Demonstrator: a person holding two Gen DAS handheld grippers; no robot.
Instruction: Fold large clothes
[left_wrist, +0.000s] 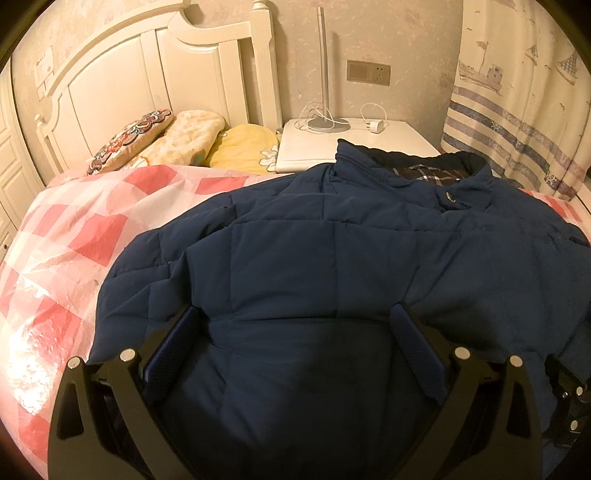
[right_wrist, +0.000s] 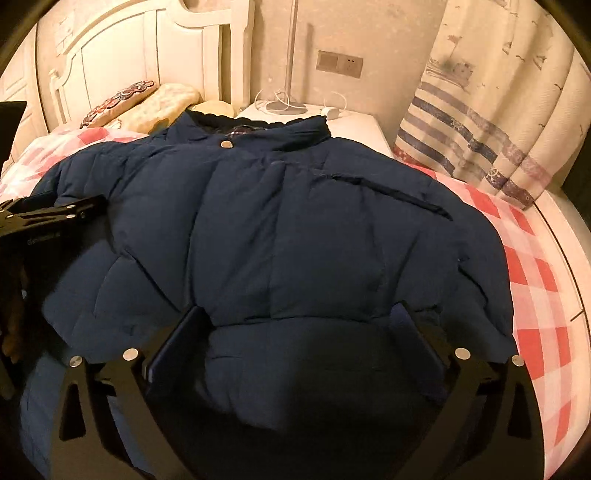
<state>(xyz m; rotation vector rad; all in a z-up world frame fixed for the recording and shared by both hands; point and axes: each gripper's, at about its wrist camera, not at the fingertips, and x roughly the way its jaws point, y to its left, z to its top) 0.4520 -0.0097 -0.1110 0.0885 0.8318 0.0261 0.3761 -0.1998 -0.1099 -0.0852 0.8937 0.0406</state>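
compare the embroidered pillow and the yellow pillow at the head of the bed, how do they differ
The embroidered pillow carries a red, white and dark scalloped pattern; the yellow pillow is plain apart from a pale flower print at one corner. The embroidered pillow sits nearest the headboard side, propped at a slant, while the yellow pillow lies flatter, next to the nightstand. Both lie beyond the checked bedspread and the navy jacket.

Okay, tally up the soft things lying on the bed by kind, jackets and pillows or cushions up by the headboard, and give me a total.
Jackets: 1, navy quilted jacket
Pillows or cushions: 3, embroidered cushion, cream floral pillow, yellow pillow
Total: 4
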